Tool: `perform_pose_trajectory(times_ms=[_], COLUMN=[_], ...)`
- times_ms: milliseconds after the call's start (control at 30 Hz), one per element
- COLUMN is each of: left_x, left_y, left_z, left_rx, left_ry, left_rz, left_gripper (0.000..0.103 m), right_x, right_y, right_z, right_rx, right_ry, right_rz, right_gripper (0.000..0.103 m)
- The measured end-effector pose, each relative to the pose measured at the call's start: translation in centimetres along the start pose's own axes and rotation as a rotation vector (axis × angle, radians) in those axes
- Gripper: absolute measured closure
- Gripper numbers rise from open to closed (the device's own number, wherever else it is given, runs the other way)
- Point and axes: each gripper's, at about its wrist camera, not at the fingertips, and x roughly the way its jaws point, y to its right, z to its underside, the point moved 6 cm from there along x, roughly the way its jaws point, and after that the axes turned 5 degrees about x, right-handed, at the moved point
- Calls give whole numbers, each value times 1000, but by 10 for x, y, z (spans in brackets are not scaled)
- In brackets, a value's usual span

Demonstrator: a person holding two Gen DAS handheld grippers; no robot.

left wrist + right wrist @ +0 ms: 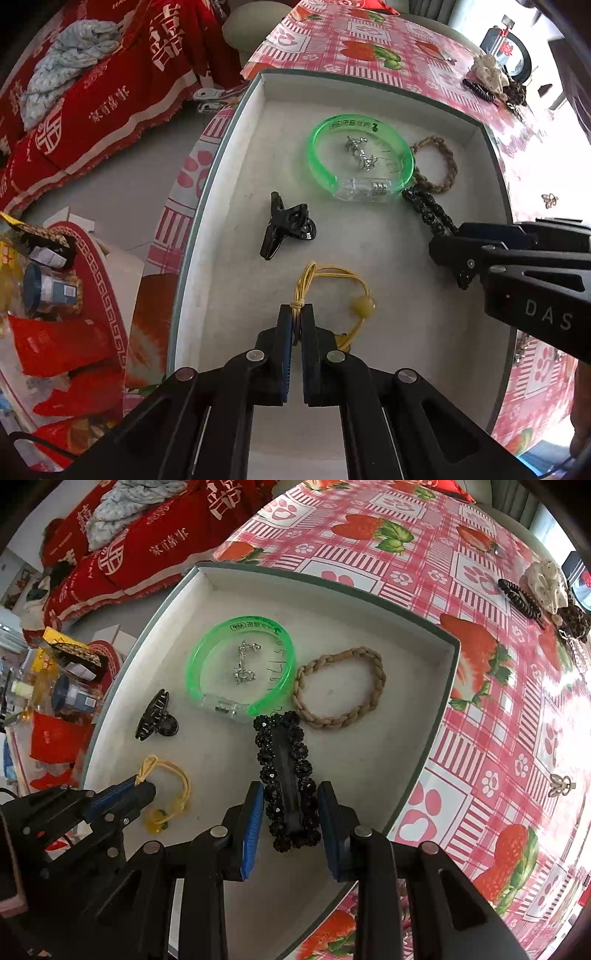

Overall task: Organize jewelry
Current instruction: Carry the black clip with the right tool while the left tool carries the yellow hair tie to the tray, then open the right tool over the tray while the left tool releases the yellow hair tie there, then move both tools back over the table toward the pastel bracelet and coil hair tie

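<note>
most of the sorting looks done from where i stand. the shallow white tray (448, 672) on the strawberry-print surface (491, 738) already holds a green plastic bangle (284, 642) with a small silver piece (243, 670) lying inside its ring, a braided tan bracelet (341, 686) just beside it, and a black claw clip (155, 716) a little apart toward the tray's left side.

two more pieces are arriving now. the left hand-held gripper (297, 314) is clenched tight on the knotted end of a yellow cord bracelet (334, 280), whose bead and loops trail down onto the tray floor near the front. the right hand-held gripper (290, 808) has its pads on either side of a black beaded hair clip (286, 771); the pads look pressed against the clip's beaded edges, so i'd call it grasped, with the clip's far end reaching up close to the bangle. whether that clip already rests on the tray floor or hangs just above it i cannot tell.

what's left, as i judge it: both pieces need letting go, and then there is still a small heap out on the surface at the far right, a cream flower piece (546, 587), a dark comb-like clip (517, 598) and some dark beaded things behind them, plus a little metal butterfly-shaped piece (559, 784) lying alone nearer the tray. so i'd put it past halfway, with a handful of items yet to bring in.
</note>
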Motion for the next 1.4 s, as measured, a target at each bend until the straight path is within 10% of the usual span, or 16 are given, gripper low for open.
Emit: perform_pose_trajectory(times_ms=[1067,1100,1167,1200,1400], left_x=[-22,-23,-24,-27,-37], left_y=[6,6,7,6,17], left_z=[-9,-9,-9,-10,-14], left_rx=[17,19,19,11,58], left_ry=[-20,-19,-23,-5,33], left_rz=[-51,-53,-63,-86,-93], left_gripper=[92,87,14,0,0], right_x=[-87,-91,-95,-96,-105], right_y=[27,32,43,49,97], right_z=[-21,-19,-13,-9,20], right_rx=[114,125,147,159,273], right_ry=[180,184,187,188,185], right_rz=[-109,-106,-98,-91,-47], right_gripper=[47,47,47,47,47])
